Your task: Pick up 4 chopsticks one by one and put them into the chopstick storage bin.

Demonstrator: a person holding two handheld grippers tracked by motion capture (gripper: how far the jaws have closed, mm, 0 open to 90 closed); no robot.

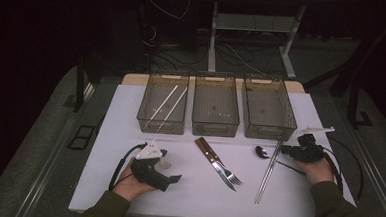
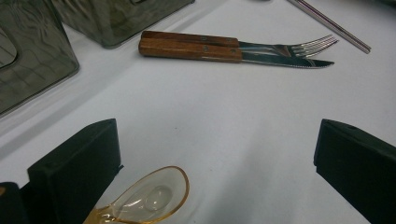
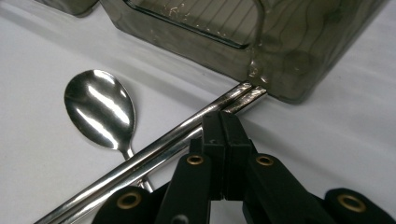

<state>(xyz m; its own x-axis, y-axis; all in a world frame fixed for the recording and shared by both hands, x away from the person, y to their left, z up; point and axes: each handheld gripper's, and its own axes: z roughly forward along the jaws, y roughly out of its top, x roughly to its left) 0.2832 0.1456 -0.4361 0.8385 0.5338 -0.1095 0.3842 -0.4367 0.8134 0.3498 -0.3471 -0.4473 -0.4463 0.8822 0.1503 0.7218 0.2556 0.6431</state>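
The right tongs (image 3: 223,122) are pressed together over the steel chopsticks (image 3: 154,151) beside the right bin (image 3: 289,60); thin, stiff, slippery rods, best pinched together mid-length; left tongs (image 2: 212,158) are spread.

Your left tongs (image 1: 173,178) rest low on the white table (image 1: 117,184), a small amber spoon (image 1: 164,164) just beside them. Your right tongs (image 1: 285,150) sit at the top of the metal chopsticks (image 1: 267,172), near the steel spoon (image 1: 262,151). A knife (image 1: 215,165) and fork (image 1: 223,166) lie side by side at centre. Three bins (image 1: 216,105) stand behind; the left one holds white chopsticks (image 1: 167,103).
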